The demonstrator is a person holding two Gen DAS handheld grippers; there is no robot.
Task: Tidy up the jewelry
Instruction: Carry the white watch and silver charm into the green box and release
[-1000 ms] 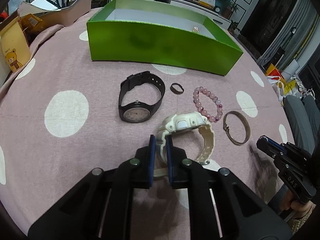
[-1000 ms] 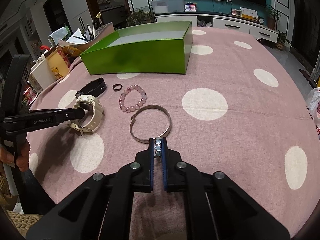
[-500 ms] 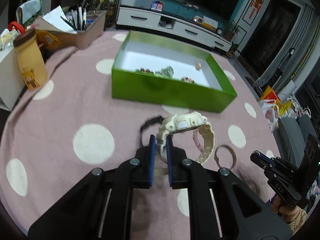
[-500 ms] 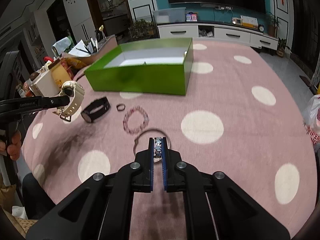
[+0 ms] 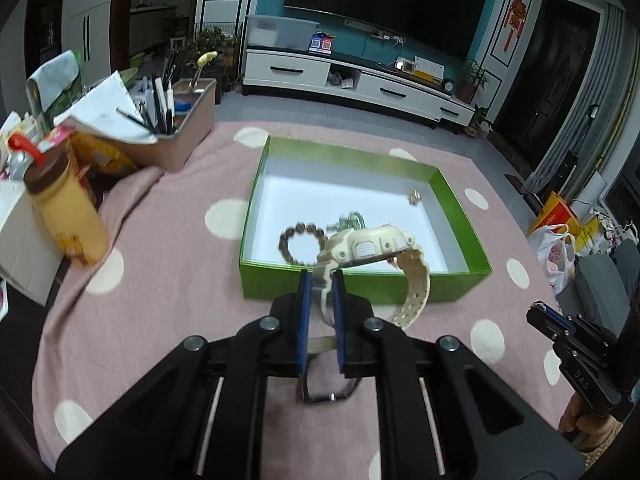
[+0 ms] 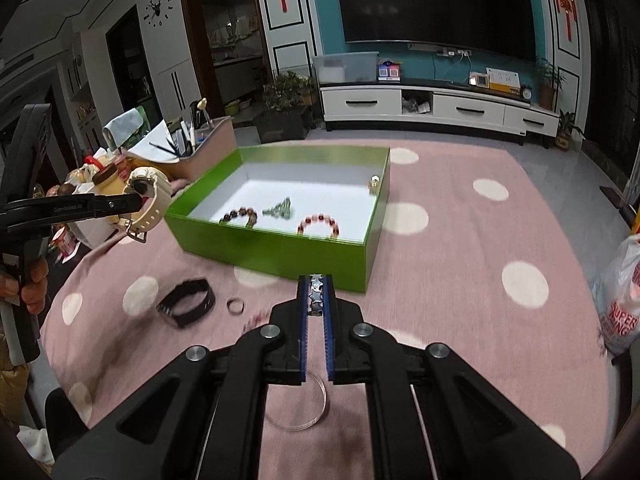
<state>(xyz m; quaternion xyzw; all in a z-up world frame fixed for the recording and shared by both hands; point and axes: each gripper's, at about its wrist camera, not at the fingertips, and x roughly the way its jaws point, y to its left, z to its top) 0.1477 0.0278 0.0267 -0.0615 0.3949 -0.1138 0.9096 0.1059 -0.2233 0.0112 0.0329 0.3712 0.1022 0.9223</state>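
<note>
- The left hand-held gripper point(image 5: 320, 292) was clamped on the strap of a cream watch point(image 5: 370, 246), held in the air in front of the green box point(image 5: 460, 284); its buckle hung below the jaws
- The right hand-held gripper point(image 6: 316, 296) was pinched on a thin silver bangle point(image 6: 298, 420), its starred section between the jaws
- In the box lay two bead bracelets point(image 6: 318, 224), a green trinket point(image 6: 280, 209) and a small gold piece point(image 6: 374, 182)
- On the pink spotted table point(image 6: 460, 292) a black watch point(image 6: 186, 302) lay just beside a dark ring point(image 6: 235, 305)
</note>
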